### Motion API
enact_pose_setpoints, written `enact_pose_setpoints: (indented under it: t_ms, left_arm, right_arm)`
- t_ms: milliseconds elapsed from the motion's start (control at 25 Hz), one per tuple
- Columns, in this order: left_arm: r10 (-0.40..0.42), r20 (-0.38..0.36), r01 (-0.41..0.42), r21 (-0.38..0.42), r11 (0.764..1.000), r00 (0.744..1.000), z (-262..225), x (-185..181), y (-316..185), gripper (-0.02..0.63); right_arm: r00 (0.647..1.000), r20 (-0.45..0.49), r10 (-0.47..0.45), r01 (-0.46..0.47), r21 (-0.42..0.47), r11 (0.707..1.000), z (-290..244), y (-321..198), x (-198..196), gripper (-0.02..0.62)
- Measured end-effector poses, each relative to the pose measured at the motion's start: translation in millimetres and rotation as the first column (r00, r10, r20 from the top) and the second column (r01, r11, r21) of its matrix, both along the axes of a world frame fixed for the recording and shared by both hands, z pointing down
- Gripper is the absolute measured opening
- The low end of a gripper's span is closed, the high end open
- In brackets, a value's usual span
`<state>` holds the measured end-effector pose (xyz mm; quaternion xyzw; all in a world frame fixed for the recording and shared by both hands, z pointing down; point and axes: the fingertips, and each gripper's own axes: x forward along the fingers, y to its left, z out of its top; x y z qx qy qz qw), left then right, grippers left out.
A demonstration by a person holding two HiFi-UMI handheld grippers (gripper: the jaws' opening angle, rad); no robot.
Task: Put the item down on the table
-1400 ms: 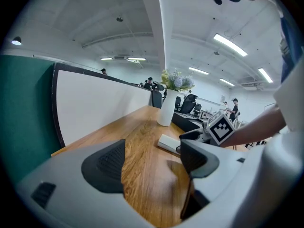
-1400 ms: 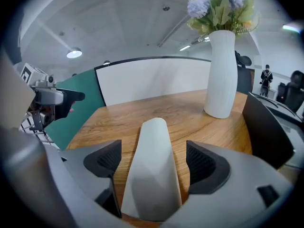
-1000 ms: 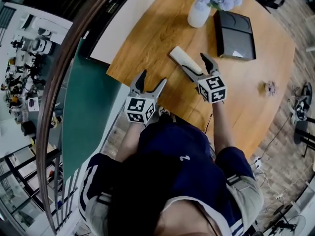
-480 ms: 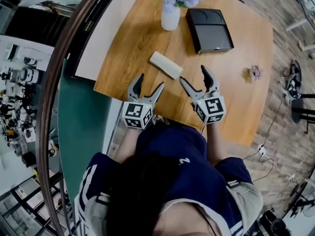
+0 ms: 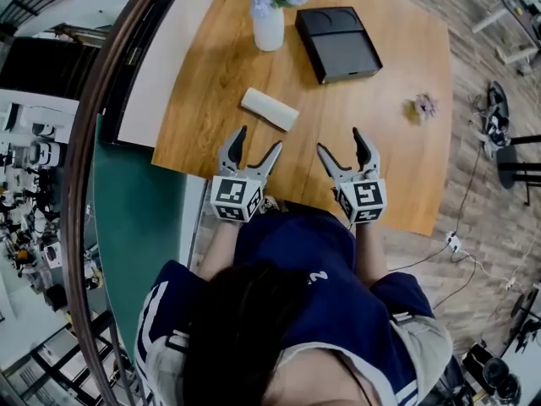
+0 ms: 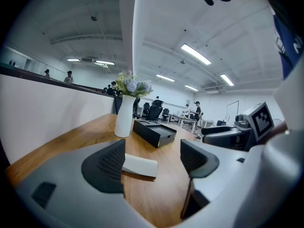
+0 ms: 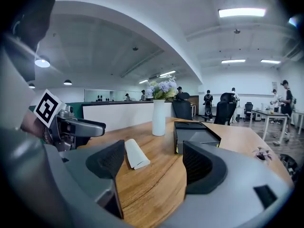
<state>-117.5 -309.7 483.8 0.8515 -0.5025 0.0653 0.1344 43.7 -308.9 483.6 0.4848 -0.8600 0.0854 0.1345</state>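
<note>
A white oblong item (image 5: pixel 270 109) lies flat on the wooden table (image 5: pixel 385 167), free of both grippers. It also shows past the left jaw in the left gripper view (image 6: pixel 139 166) and in the right gripper view (image 7: pixel 135 154). My left gripper (image 5: pixel 254 149) is open and empty near the table's front edge, just short of the item. My right gripper (image 5: pixel 347 145) is open and empty too, to the right of the item and farther from it. In the left gripper view the right gripper appears at the right (image 6: pixel 228 136).
A white vase of flowers (image 5: pixel 268 25) and an open black box (image 5: pixel 337 43) stand at the table's far side. A small dark object (image 5: pixel 423 105) lies toward the right edge. A white counter (image 5: pixel 150 83) borders the table on the left. Cables run across the floor at right.
The right gripper let go of the white item, opened and drew back toward the front edge. The item now lies alone on the table. The left gripper stayed open, barely moving.
</note>
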Motion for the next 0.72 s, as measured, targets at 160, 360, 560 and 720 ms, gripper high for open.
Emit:
enact_pose_setpoints:
  t_ms: [160,360,560,720]
  left_arm:
    - [0.007,-0.003,-0.007,0.018,1.0,1.0,-6.9,5.8,0.0,0.352]
    - [0.013,-0.007,-0.013,0.032,0.999,1.0,-11.3,8.2,4.0,0.284]
    - [-0.012,-0.025,0.013,0.042,0.999,1.0,-14.5,5.3,7.4,0.105]
    - [-0.045,-0.071,0.047,0.015,0.999,0.996,-11.5,-1.3,6.9,0.003]
  right_arm:
    - [1.0,0.003,0.019,-0.019,0.02,1.0,-8.0,-0.6,3.3,0.343]
    - [0.998,0.006,0.069,-0.069,0.04,0.997,-12.8,-2.1,8.1,0.16]
    - [0.997,0.03,0.073,-0.074,0.035,0.997,-11.5,0.9,7.5,0.018]
    - [0.997,0.046,0.063,-0.065,0.028,0.997,-9.8,4.1,7.5,0.009]
